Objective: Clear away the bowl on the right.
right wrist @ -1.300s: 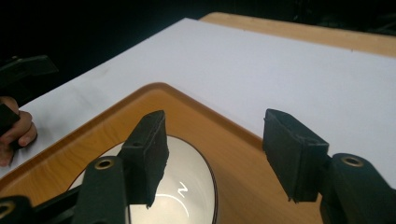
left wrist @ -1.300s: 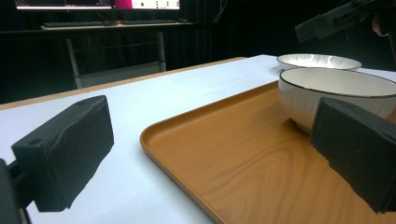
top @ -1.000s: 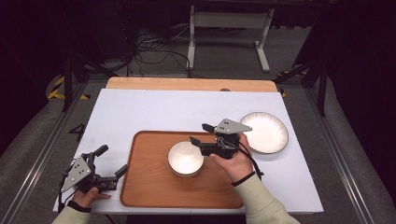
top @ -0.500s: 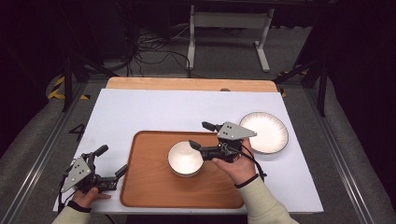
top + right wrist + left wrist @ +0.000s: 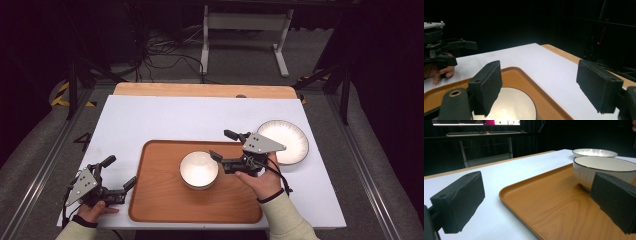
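A white bowl (image 5: 198,170) stands on the wooden tray (image 5: 160,200), right of its middle. My right gripper (image 5: 222,144) hovers just right of the bowl, open; its jaws have just been opening and nothing is between them. In the right gripper view the bowl (image 5: 511,105) lies below the left jaw of that gripper (image 5: 540,80), on the tray (image 5: 524,75). My left gripper (image 5: 120,171) rests open on the white tabletop, left of the tray. In the left gripper view, that gripper (image 5: 537,202) looks across the tray (image 5: 549,207) at the bowl (image 5: 604,167).
A white ribbed plate (image 5: 287,137) sits on the table right of the tray, behind the right hand; the left gripper view has the plate (image 5: 594,152) beyond the bowl. The white table top (image 5: 165,120) stretches back to a wooden edge. Dark floor, cables and a table frame lie beyond.
The right gripper's jaws have spread wider and it has drawn back a little to the right, off the bowl's rim. The bowl stays on the tray. The left gripper has not moved.
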### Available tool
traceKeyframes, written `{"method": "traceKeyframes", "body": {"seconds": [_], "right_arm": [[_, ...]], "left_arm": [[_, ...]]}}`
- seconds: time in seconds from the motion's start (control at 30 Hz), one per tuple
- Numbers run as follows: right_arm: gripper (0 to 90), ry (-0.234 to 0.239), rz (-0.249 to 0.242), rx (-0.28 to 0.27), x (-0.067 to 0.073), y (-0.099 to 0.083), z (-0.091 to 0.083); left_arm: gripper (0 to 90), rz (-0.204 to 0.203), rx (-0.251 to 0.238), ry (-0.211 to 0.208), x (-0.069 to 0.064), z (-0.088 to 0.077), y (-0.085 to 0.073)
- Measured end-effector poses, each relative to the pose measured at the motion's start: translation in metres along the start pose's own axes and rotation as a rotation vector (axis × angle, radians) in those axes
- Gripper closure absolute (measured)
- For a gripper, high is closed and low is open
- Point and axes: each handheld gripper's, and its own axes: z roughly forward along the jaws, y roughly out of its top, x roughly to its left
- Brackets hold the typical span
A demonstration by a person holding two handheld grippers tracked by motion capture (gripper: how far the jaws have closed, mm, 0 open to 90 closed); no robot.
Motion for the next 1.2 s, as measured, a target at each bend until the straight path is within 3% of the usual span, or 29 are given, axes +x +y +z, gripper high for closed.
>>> {"method": "traceKeyframes", "body": {"seconds": [0.4,1.2], "right_arm": [[20.2,-0.053,-0.001,-0.004,-0.016,-0.007,-0.029],[19.1,-0.176,0.044,-0.035,-0.046,-0.019,-0.089]], "left_arm": [[0.3,0.001,0.000,0.000,0.000,0.000,0.000],[0.3,-0.001,0.000,0.000,0.000,0.000,0.000]]}}
